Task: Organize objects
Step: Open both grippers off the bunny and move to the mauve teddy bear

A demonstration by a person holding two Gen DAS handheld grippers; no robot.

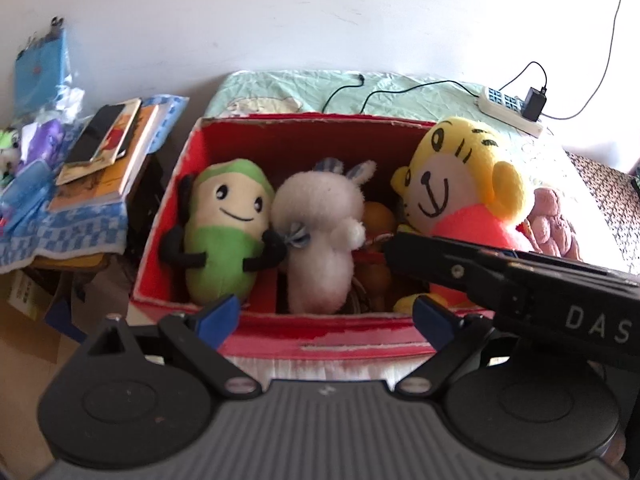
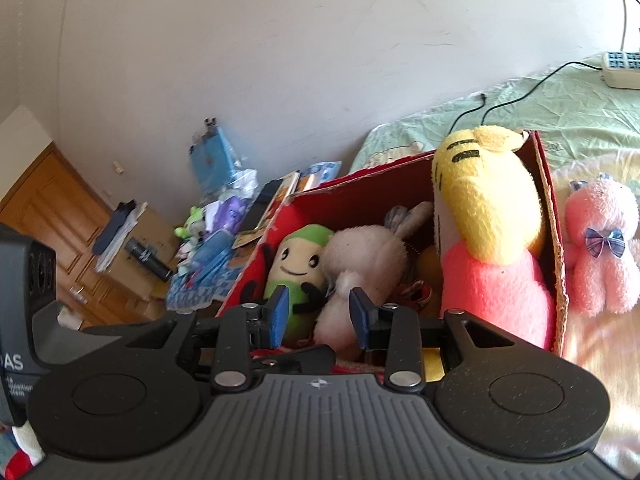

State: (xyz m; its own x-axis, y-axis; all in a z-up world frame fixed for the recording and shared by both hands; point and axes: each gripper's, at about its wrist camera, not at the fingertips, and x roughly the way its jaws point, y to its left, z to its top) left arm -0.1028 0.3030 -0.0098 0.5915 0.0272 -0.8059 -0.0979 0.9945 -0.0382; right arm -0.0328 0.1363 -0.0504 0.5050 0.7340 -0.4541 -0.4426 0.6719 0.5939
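Note:
A red cardboard box (image 1: 320, 336) (image 2: 556, 216) stands on the bed. Inside it lie a green bean plush (image 1: 224, 232) (image 2: 298, 264), a white rabbit plush (image 1: 320, 232) (image 2: 364, 256) and a yellow tiger plush in pink (image 1: 452, 176) (image 2: 488, 208). Something orange (image 1: 378, 220) is half buried between them. A pink plush (image 1: 554, 220) (image 2: 604, 252) sits outside, against the box's right wall. My left gripper (image 1: 324, 314) is wide open at the box's near edge. My right gripper (image 2: 320, 314) hovers open over the rabbit, and its body (image 1: 500, 272) reaches in from the right.
Left of the box, a side table with a blue chequered cloth (image 1: 76, 228) carries stacked books (image 1: 104, 152) and clutter. A power strip (image 1: 508, 106) (image 2: 622, 66) and cables lie on the bed behind. A wooden door (image 2: 48, 208) is at far left.

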